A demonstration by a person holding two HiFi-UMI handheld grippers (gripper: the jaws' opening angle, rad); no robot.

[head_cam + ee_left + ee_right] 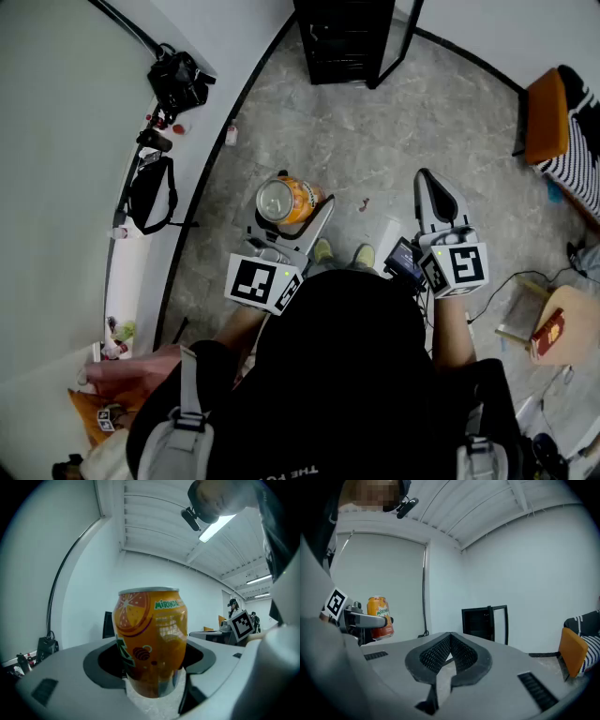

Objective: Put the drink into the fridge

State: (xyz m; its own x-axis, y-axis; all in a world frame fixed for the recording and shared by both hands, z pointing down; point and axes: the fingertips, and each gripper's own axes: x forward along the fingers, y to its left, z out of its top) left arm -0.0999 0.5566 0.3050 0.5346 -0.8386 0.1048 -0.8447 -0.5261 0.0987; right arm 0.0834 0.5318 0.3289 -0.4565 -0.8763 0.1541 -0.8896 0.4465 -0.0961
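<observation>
An orange Mirinda drink can (281, 199) (152, 639) stands upright between the jaws of my left gripper (298, 210) (153, 667), which is shut on its lower half and carries it above the floor. The can also shows at the left of the right gripper view (379, 616). My right gripper (437, 189) (449, 639) is shut with nothing in it; its tips meet. Both grippers point toward the black fridge (343, 37) (485, 623) ahead, whose glass door (397, 42) stands open to the right.
Black bags (178, 81) (150, 192) lie on the white ledge along the left wall. An orange chair (547, 116) stands at the right. A small stool with a book (553, 333) and cables are on the floor at the lower right. People stand far off (232, 607).
</observation>
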